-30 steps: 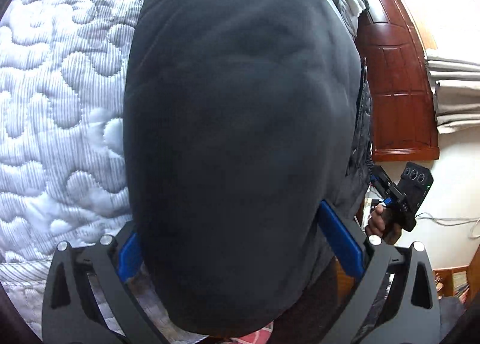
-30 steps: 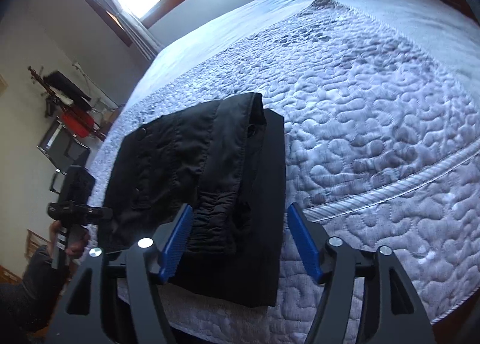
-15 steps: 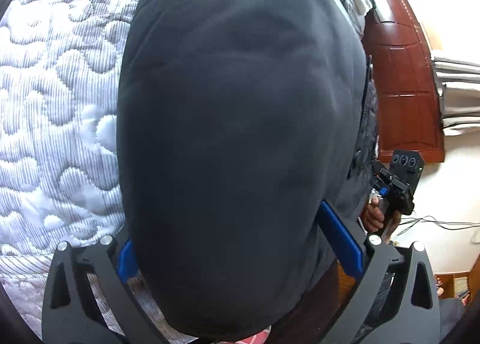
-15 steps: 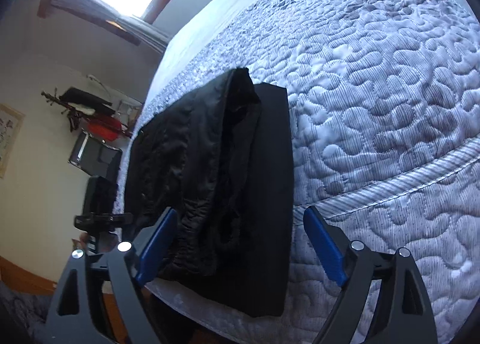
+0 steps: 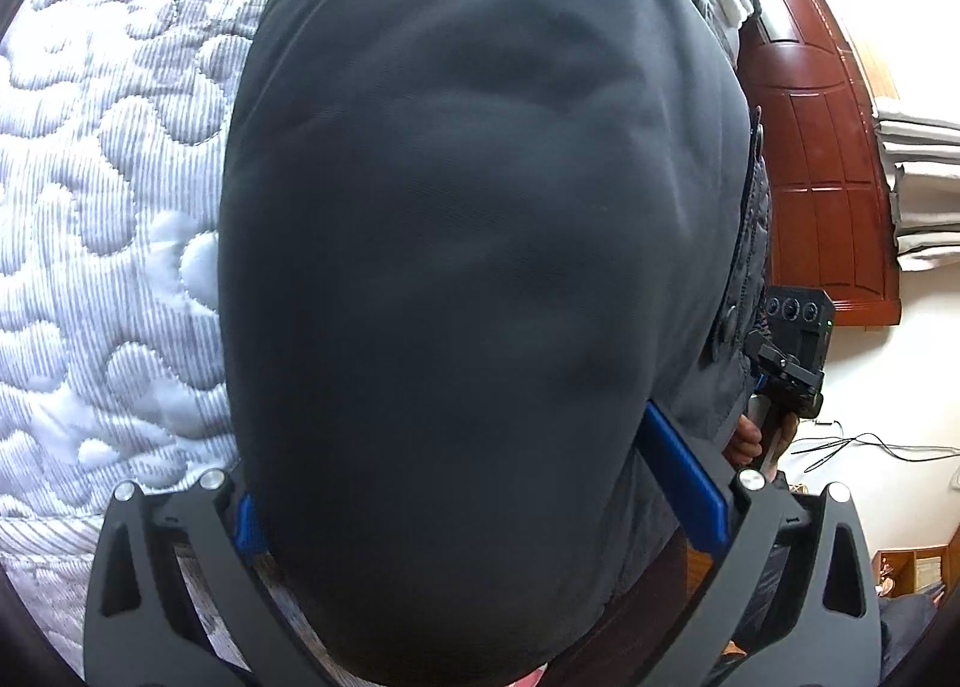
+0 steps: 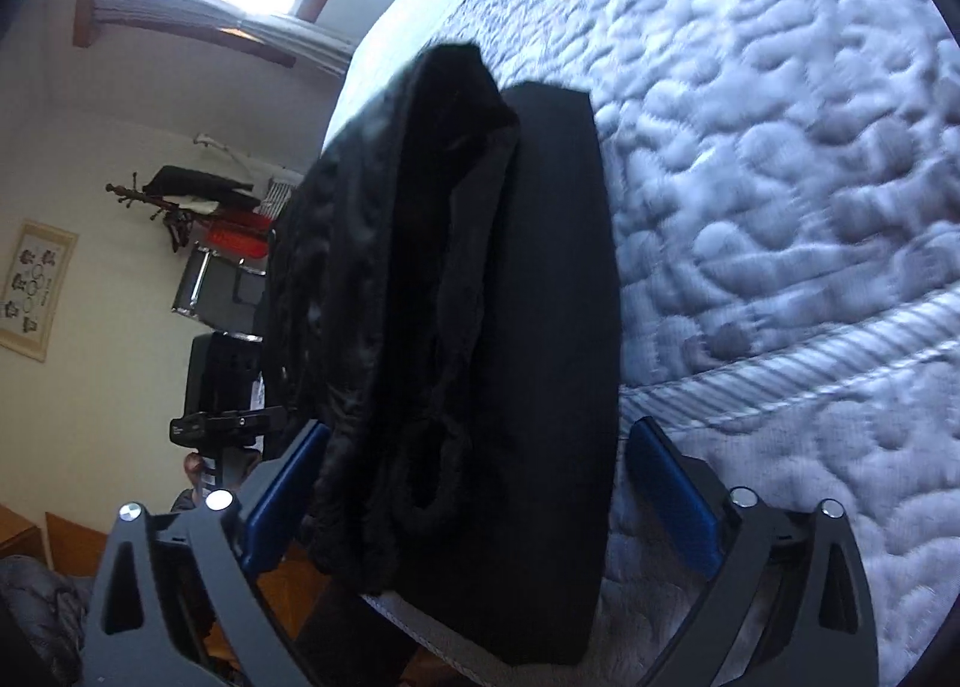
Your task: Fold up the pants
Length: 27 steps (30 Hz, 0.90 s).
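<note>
Each tool has two dark grey fingers built as open triangular frames, with round silver screws at the joints and blue pads on the inner faces. The left tool point(image 5: 480, 501) and right tool point(image 6: 474, 495) look alike. The person wears a dark quilted jacket point(image 5: 753, 243) with snap buttons.

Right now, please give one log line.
folded black pants: on quilted bed | right gripper: open, just widened, straddling pants

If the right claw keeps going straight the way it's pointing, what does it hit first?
Most likely the folded black pants at the bed's edge: the right claw, wide open, straddles their near end. Depth is unclear.
</note>
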Each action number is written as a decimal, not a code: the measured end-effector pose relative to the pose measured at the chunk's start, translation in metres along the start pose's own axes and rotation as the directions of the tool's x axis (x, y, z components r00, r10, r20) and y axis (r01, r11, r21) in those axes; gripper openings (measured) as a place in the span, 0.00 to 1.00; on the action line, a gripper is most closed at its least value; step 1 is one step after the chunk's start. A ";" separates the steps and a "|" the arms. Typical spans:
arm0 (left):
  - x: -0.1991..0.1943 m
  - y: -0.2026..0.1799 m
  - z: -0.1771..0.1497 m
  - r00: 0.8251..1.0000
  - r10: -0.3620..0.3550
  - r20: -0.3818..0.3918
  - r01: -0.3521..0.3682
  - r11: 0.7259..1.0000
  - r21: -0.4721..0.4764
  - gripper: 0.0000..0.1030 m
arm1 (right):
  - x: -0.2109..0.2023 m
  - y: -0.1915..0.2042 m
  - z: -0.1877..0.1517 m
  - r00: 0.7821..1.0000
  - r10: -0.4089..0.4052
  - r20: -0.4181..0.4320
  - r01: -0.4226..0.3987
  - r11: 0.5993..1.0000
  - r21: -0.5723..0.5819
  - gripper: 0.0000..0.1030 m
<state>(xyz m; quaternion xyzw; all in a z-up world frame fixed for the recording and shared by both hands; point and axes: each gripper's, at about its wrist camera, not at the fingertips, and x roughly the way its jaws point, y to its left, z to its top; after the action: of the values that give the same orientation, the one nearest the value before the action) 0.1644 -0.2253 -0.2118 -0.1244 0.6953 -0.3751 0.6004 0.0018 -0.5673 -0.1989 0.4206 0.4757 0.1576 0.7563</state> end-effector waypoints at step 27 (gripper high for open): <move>-0.010 -0.027 -0.009 0.994 -0.008 0.111 0.003 0.999 0.047 0.58 | 0.017 0.083 -0.002 0.983 -0.125 0.136 0.152 0.965 -0.213 0.49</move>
<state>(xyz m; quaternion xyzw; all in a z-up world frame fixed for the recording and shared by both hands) 0.1509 -0.2347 -0.1864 -0.1331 0.6515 -0.3854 0.6397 0.0221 -0.5055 -0.1442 0.3077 0.4366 0.1305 0.8353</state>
